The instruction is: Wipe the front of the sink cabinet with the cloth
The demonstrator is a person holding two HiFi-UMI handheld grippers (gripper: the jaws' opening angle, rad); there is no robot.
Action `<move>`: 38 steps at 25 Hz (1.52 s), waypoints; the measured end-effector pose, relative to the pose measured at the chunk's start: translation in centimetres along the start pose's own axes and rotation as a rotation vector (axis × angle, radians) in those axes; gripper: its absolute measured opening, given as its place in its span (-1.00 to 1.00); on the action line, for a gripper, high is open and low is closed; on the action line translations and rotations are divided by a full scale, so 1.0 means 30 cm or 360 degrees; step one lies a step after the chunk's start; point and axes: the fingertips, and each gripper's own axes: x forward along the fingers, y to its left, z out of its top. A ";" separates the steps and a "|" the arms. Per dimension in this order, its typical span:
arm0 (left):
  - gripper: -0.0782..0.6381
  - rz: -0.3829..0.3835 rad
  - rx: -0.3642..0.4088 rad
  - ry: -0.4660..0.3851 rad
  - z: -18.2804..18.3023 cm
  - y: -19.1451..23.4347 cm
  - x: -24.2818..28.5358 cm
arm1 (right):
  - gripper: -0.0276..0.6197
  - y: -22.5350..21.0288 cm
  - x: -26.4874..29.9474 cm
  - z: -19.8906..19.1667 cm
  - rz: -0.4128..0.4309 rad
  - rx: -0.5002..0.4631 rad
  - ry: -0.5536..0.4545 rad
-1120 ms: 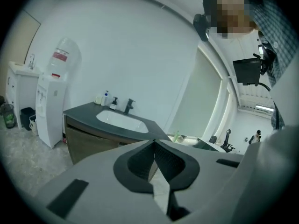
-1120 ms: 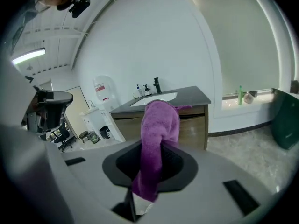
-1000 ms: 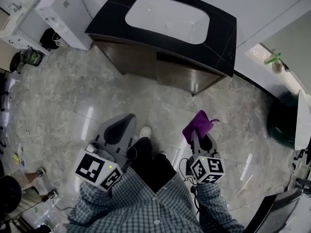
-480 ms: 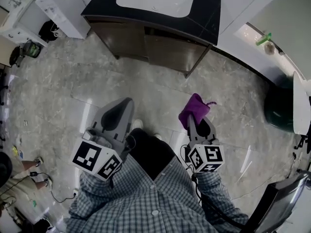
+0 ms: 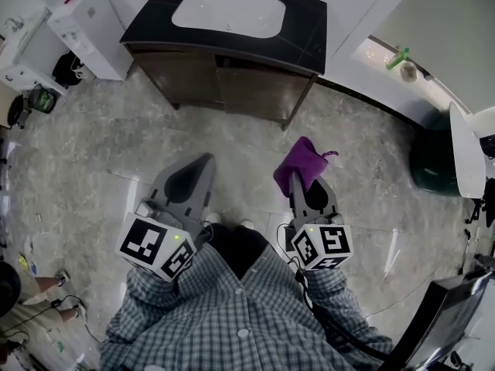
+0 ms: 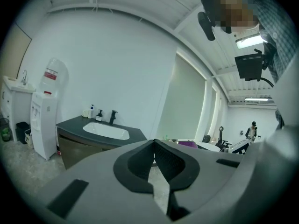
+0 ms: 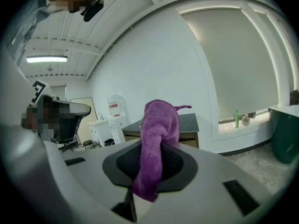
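The sink cabinet (image 5: 232, 83) stands at the top of the head view, with brown doors under a black top (image 5: 305, 41) and a white basin (image 5: 228, 14). My right gripper (image 5: 298, 178) is shut on a purple cloth (image 5: 302, 161), which sticks up out of the jaws well short of the cabinet, above the marble floor. In the right gripper view the cloth (image 7: 158, 129) hangs across the pads, with the cabinet (image 7: 189, 127) behind it. My left gripper (image 5: 199, 167) is shut with nothing in it; in its own view the left gripper (image 6: 153, 143) has the cabinet (image 6: 77, 148) far off at the left.
A white water dispenser (image 5: 87, 23) stands left of the cabinet. At the right are a dark green bin (image 5: 431, 161) and a low ledge with a green bottle (image 5: 397, 56). Another person's legs (image 5: 35, 288) show at the lower left. Bottles and a black tap (image 6: 112, 116) sit on the counter.
The cabinet has slid up and left in the head view and looks smaller, so I stand farther from it. Both grippers stay shut, the right one still on the cloth.
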 end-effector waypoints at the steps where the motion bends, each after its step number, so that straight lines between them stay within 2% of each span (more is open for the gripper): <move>1: -0.75 -0.0007 0.0004 -0.0005 0.007 0.002 -0.003 | -0.68 0.008 -0.001 0.017 0.0001 -0.0003 -0.0019; 5: -0.75 -0.0032 0.0017 -0.0019 0.029 0.007 -0.009 | -0.68 0.039 -0.006 0.058 0.0010 -0.0005 -0.0061; 12: -0.75 -0.0041 -0.0005 0.0007 0.025 0.041 -0.039 | -0.68 0.103 -0.005 0.058 0.0034 0.0056 -0.0067; 34: -0.75 -0.0110 -0.0034 0.0019 0.009 0.085 -0.024 | -0.68 0.165 0.015 0.062 0.0061 0.0030 -0.0072; 38: -0.75 -0.0068 -0.0021 0.0033 0.001 0.104 -0.081 | -0.68 0.224 0.027 0.027 0.0139 0.0049 -0.0037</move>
